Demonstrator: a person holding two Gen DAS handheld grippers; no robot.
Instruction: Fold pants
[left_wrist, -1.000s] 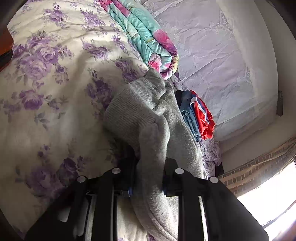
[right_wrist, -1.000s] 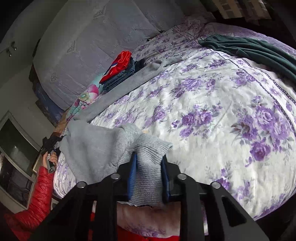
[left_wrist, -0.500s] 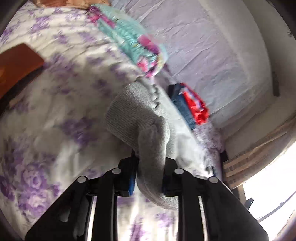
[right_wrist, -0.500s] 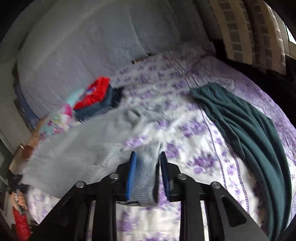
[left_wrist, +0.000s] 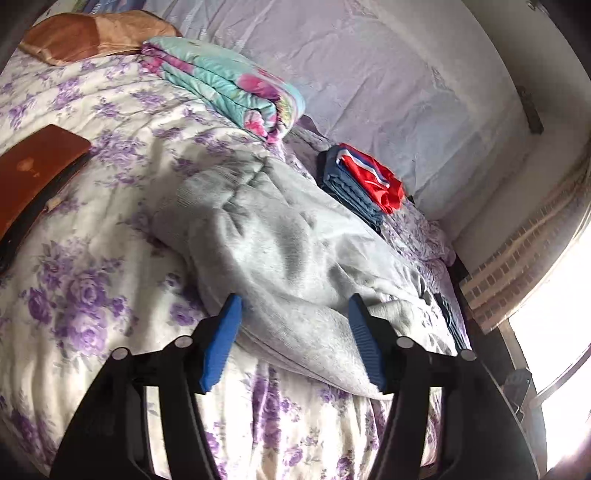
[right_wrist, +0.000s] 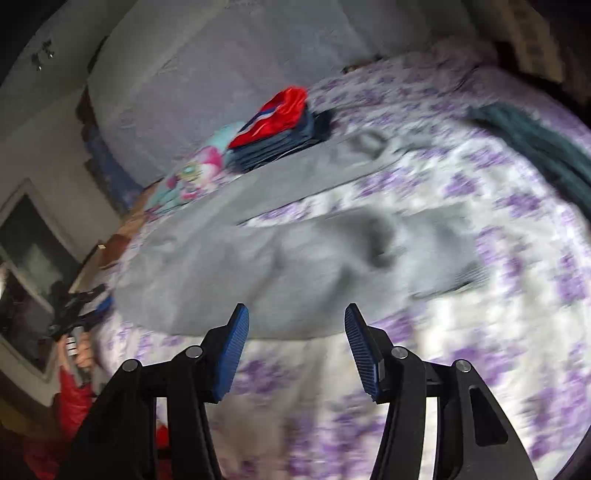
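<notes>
I see no containers on the bed (left_wrist: 92, 280); everything lies loose on its purple-flowered cover. The grey pants (left_wrist: 288, 254) lie crumpled across the middle of that cover; in the right wrist view the pants (right_wrist: 280, 266) run from the near left toward the stack at the far side, though blur hides their folds.

The left gripper (left_wrist: 293, 308) has just been opening its jaws; they stand released, blue pads wide apart, with the near edge of the pants showing in the gap but no pad pressing on the cloth. The right gripper (right_wrist: 295, 317) has likewise just been opening its jaws; they are released and grasp nothing, hanging above the near hem of the pants.

Surroundings, left wrist view: a folded stack of blue and red clothes (left_wrist: 364, 184) sits just beyond the pants near the pale headboard (left_wrist: 388, 74); a rolled turquoise-and-pink floral blanket (left_wrist: 229, 85) lies to the left of that stack; a brown pillow (left_wrist: 88, 35) lies at the far left corner; a reddish-brown flat board (left_wrist: 37, 173) rests on the left edge of the bed; a bright window (left_wrist: 561, 332) fills the right side.

Right wrist view: a dark green garment (right_wrist: 535, 144) lies spread at the far right of the bed, well apart from the pants; a red sleeve (right_wrist: 74, 395) and a hand (right_wrist: 83, 352) show at lower left, beside the bed.
</notes>
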